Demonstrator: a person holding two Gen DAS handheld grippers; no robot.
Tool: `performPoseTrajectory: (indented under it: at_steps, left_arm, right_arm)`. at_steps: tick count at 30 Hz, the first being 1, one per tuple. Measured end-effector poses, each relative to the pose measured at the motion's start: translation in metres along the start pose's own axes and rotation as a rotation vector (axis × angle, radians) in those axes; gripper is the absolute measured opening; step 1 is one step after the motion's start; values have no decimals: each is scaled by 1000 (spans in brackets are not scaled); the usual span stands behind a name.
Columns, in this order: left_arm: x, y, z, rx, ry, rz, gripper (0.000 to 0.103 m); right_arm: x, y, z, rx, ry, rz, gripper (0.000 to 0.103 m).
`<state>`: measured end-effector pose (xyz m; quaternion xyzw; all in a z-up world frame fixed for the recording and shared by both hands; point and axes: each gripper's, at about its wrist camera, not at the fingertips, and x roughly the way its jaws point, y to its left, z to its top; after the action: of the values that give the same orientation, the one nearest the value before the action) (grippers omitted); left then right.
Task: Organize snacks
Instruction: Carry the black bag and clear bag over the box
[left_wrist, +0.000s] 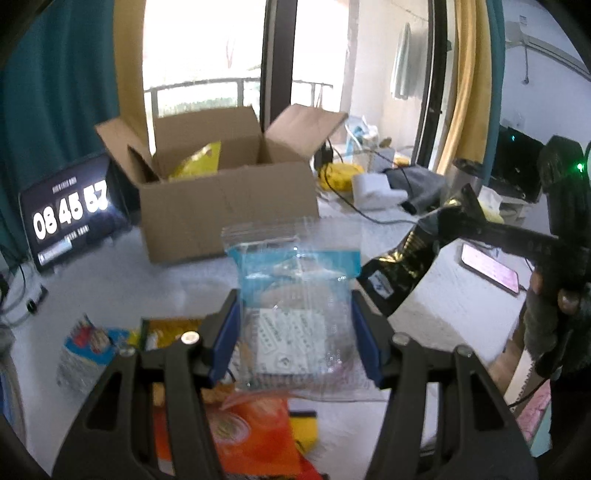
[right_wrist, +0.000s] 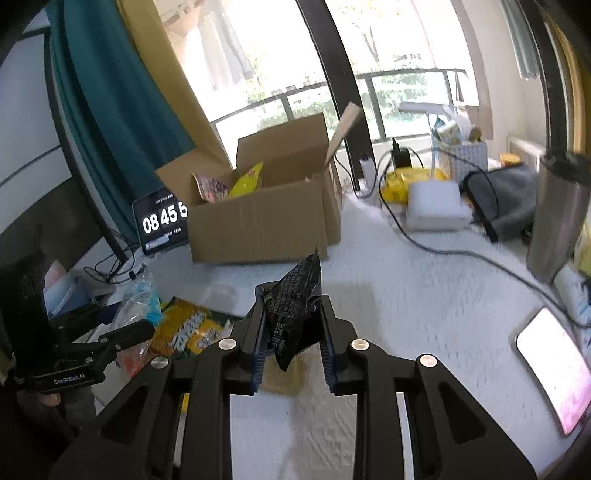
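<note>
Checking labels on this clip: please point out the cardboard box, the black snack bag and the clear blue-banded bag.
cardboard box (left_wrist: 229, 206): left wrist view, front wall.
black snack bag (right_wrist: 295, 306): right wrist view, printed face between the fingers.
clear blue-banded bag (left_wrist: 295, 266): left wrist view, blue band.

1. Daylight floods in behind the cardboard box; the window above it is blown white.
2. Room evenly bright, shadows soft.
3. Motion blur smears surfaces around the box.
4. Fisheye bends lines, corners vignette black.
5. Clock screen left of the box glows.
</note>
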<state>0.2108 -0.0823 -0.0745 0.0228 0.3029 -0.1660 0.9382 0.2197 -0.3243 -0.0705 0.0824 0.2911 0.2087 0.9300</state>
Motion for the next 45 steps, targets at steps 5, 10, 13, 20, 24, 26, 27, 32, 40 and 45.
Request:
performPoseTrajectory:
  at_steps: [5, 10, 13, 20, 24, 26, 27, 32, 40, 45]
  left_arm:
    - [-4, 16, 19, -4, -44, 19, 58]
    - [-2, 32, 37, -4, -68, 31, 58]
    - [-5, 41, 51, 9, -99, 43, 58]
    - [-15, 79, 91, -20, -184, 110, 58]
    - [-17, 97, 104, -47, -207, 125, 58]
    - [-18, 102, 110, -43, -225, 142, 58]
    - [-17, 105, 115, -39, -233, 147, 58]
    - [-12, 129, 138, -47, -249, 180, 58]
    - [21, 153, 192, -48, -210, 180, 58]
    - [55, 171, 222, -73, -156, 197, 58]
  right_arm:
    - [2, 8, 26, -30, -38, -4, 27]
    - [5, 16, 55, -70, -73, -12, 27]
    - [9, 21, 74, -87, -91, -13, 27]
    - [15, 36, 117, -126, -152, -4, 27]
    - [18, 47, 136, -150, -175, 4, 27]
    - [19, 54, 146, -174, -184, -2, 27]
    - [20, 57, 151, -183, -187, -2, 27]
    - [26, 69, 172, -213, -206, -7, 27]
    - [52, 72, 221, -198, -205, -13, 27]
    - [76, 66, 249, -181, -190, -59, 27]
